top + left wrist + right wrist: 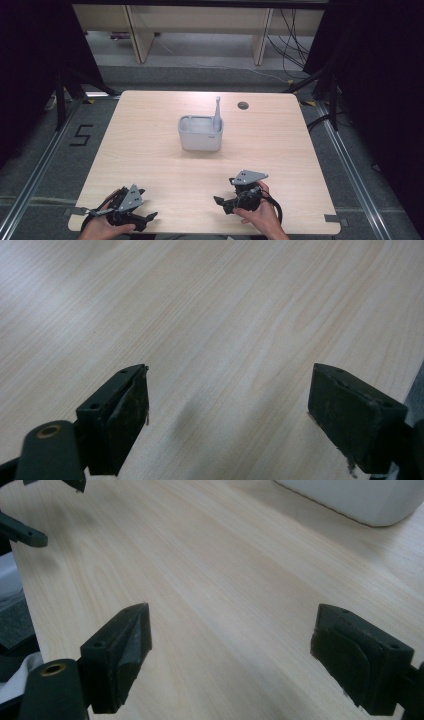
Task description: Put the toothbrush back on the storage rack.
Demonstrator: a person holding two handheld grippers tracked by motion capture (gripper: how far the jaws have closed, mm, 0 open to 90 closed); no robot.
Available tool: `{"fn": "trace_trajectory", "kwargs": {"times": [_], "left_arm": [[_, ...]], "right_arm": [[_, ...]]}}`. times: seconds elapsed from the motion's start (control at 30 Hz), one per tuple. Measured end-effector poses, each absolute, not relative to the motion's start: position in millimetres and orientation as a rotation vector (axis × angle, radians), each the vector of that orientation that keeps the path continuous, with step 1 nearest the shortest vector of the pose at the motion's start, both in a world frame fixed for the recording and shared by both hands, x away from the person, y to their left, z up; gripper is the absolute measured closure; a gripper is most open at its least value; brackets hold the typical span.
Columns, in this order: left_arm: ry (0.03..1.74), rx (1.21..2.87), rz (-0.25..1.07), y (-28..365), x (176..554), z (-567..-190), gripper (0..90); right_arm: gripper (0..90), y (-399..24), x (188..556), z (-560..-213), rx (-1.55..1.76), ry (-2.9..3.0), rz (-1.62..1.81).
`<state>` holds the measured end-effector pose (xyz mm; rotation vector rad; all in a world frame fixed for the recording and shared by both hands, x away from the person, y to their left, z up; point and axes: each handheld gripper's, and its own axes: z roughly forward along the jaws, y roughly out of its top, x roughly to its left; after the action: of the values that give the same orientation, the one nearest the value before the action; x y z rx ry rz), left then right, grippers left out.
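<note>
A square light-wood table with rounded corners (150,165) stands on a grey carpeted floor (365,175). Beyond the table's far edge, a pale wooden bench-like unit with slanted legs (200,20) spans the back, black cables (292,45) trailing beside it. Black curtains (380,60) hang either side of the table, and a black "5" mark (81,135) lies left of it.

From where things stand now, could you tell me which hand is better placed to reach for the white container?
Probably the right. The right tool sits nearer the white container, whose corner shows ahead of its open jaws. The left tool, also open, lies farther off at the table's near left corner.
</note>
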<state>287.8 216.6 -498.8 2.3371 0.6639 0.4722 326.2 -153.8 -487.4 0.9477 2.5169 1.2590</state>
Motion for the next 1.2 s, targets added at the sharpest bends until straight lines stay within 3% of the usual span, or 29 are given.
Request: {"fn": "trace_trajectory", "kwargs": {"times": [1.2], "left_arm": [[0.66,2.339,0.47,216,288,-499,16.3]], "right_arm": [[16.5,-158,298,-496,0.909,2.626,1.045]]}}
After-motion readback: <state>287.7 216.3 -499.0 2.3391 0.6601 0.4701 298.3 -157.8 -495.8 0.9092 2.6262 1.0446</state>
